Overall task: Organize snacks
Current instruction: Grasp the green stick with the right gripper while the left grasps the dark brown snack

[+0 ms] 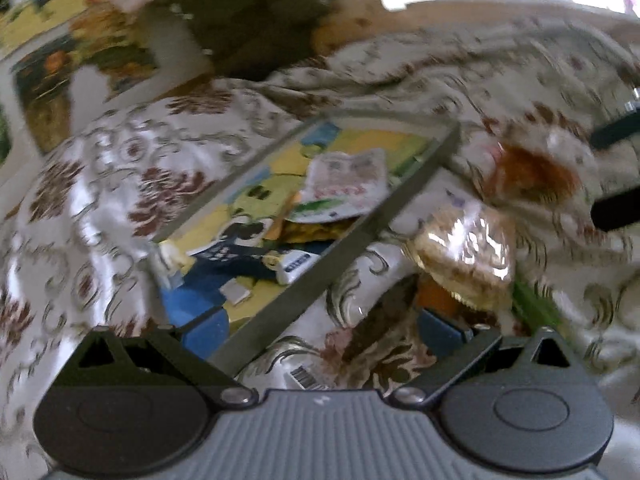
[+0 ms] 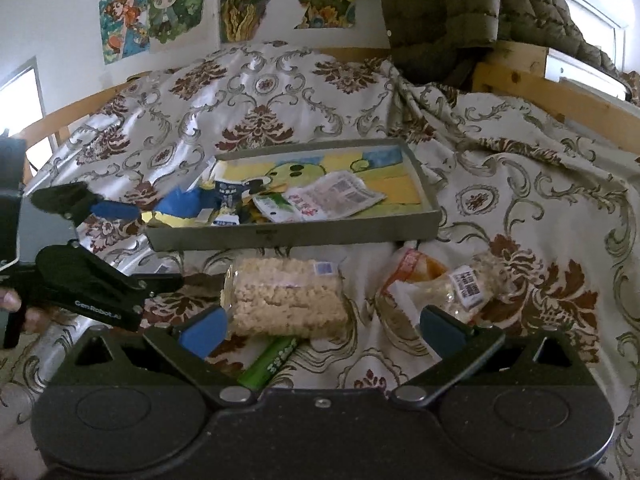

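A shallow grey tray (image 2: pixel 296 236) with a cartoon-printed floor lies on the patterned bedspread and holds a white and red packet (image 2: pixel 332 196) and small dark and white packets (image 2: pixel 228 200). In front of it lie a clear pack of puffed rice cakes (image 2: pixel 284 296), an orange and white bag (image 2: pixel 432 284) and a green stick pack (image 2: pixel 268 364). My right gripper (image 2: pixel 324 330) is open and empty over the rice cakes. My left gripper (image 1: pixel 320 334) is open and empty at the tray's (image 1: pixel 360 236) near left end; it also shows in the right wrist view (image 2: pixel 132 240). The rice cakes (image 1: pixel 468 256) lie to its right.
The floral bedspread (image 2: pixel 280 92) covers the whole surface, with folds at the right. A dark quilted jacket (image 2: pixel 440 12) hangs at the back over a wooden frame (image 2: pixel 560 92). Cartoon posters (image 2: pixel 160 8) are on the wall. The orange bag (image 1: pixel 532 172) lies beyond the rice cakes.
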Available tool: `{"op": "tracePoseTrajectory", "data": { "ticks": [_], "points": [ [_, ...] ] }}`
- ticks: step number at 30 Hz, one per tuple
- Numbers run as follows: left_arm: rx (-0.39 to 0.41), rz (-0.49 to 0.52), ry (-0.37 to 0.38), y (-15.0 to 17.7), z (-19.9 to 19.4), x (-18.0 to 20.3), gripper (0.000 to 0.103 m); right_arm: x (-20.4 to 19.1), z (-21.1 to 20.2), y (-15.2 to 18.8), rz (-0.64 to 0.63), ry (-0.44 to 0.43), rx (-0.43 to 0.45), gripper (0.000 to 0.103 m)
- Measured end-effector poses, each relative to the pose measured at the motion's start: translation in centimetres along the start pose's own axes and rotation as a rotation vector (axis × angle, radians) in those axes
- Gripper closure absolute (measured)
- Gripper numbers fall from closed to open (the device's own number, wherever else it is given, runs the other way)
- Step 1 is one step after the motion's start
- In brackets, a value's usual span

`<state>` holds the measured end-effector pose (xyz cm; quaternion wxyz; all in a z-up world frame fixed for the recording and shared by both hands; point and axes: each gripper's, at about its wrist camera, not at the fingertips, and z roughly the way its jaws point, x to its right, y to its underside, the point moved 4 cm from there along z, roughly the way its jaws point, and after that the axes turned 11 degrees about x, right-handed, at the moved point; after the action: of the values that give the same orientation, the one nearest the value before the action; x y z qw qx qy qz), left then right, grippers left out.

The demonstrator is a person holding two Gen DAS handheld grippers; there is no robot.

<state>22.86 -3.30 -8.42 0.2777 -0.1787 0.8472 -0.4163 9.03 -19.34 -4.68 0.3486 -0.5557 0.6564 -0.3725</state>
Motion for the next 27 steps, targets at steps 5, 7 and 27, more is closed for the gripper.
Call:
{"op": "tracePoseTrajectory", "data": {
  "ticks": [5,7,27],
  "points": [
    [-0.030,0.126,0.075,0.7,2.0,1.2,0.000,-1.5,1.5,1.5,-0.058,-0.020,-0.075,0.001],
    [-0.035,0.162,0.106,0.7,2.5,1.6,0.000,-1.9,2.2,2.1,-0.060,-0.037,-0.113,0.001],
    [-0.134,0.265,0.323,0.9,5.0,3.5,0.039,-4.3,6.7,4.9,-0.047,-0.046,-0.212,0.043]
  ]
}}
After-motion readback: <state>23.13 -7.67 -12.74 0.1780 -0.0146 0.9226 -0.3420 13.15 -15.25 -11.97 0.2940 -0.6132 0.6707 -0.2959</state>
